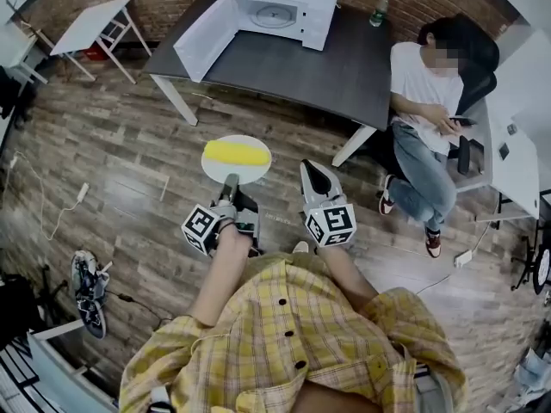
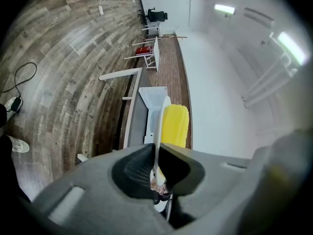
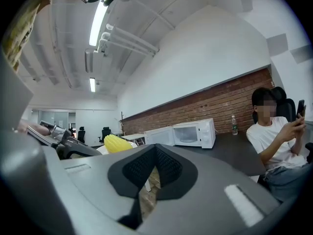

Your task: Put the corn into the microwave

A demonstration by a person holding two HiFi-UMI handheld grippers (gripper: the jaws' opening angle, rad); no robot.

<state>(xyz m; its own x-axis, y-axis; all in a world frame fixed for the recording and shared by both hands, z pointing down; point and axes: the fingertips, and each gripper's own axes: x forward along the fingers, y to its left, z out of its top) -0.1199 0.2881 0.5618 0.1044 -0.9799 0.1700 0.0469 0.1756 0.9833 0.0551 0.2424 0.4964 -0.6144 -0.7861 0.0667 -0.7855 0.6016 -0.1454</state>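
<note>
Yellow corn (image 1: 235, 153) lies lengthwise on a white plate (image 1: 250, 172), and you are holding that plate in the air over the wooden floor (image 1: 129, 170), well short of the table (image 1: 293, 67). Your left gripper (image 1: 230, 181) carries it. In the left gripper view its jaws are pinched narrow on the plate's near rim, with the cob resting just beyond them. Your right gripper (image 1: 312, 172) hangs beside it, jaws together on nothing, pointing roughly level towards the table.

Ahead, the white microwave (image 1: 280, 11) sits at the far edge of the dark table with its door (image 1: 204, 40) swung fully open to the left and the round turntable showing inside. A person (image 1: 426, 101) sits at the table's right end, clear of your path as far as can be seen, and a bottle (image 1: 379, 10) stands near the oven.

By my reading you are in the carry: corn picked up, opening ready, nothing yet inside. The next move calls for walking the plate forward and keeping it flat, since the cob is loose and the grip is only on one edge. Then steer it past the open door and lower it onto the turntable. Your free right gripper looks best placed for the door afterwards.
</note>
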